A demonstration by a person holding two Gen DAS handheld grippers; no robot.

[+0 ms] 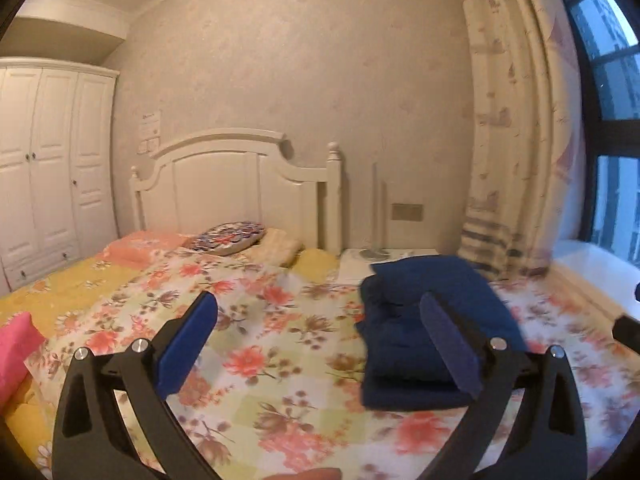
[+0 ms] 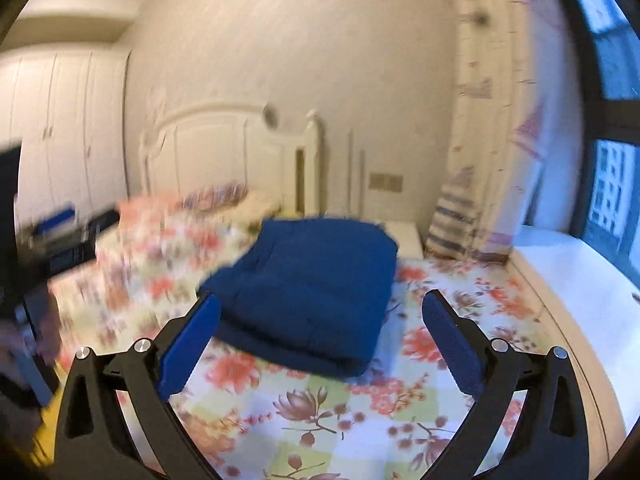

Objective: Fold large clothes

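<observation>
A dark blue garment (image 1: 404, 332) lies folded into a thick rectangle on the floral bedspread (image 1: 260, 360). In the left wrist view my left gripper (image 1: 320, 308) is open and empty above the bed, the folded garment behind its right finger (image 1: 448, 344). In the right wrist view, which is blurred, the folded garment (image 2: 312, 280) lies just ahead of my right gripper (image 2: 320, 304), which is open and empty above the bedspread (image 2: 304, 404). The left gripper (image 2: 60, 236) shows at the left edge of that view.
A white headboard (image 1: 236, 188), pillows (image 1: 228, 238) and a white wardrobe (image 1: 48, 168) stand at the back. A pink cloth (image 1: 16, 348) lies at the left edge. A white nightstand (image 1: 372, 260), curtain (image 1: 516, 128) and window sill (image 2: 580, 292) are to the right.
</observation>
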